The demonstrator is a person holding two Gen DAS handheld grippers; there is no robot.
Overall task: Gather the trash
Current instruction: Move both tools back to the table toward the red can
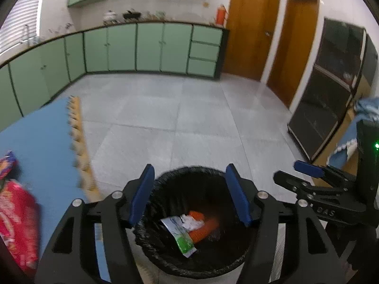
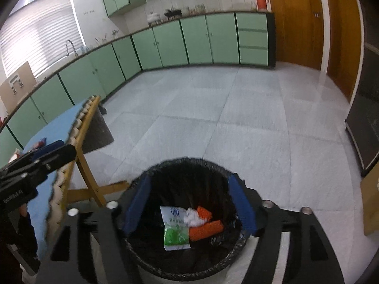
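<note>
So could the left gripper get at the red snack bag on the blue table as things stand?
Probably yes: left gripper is open and empty over the bin, and the red snack bag lies uncovered beside it.

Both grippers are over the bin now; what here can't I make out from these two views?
- Bin base: left wrist view, hidden by the left gripper body.
- White-green packet print: right wrist view, too small.
- Red bag on the blue table: left wrist view, blurred, cut off by the edge.
- Countertop items: right wrist view, too small.
</note>
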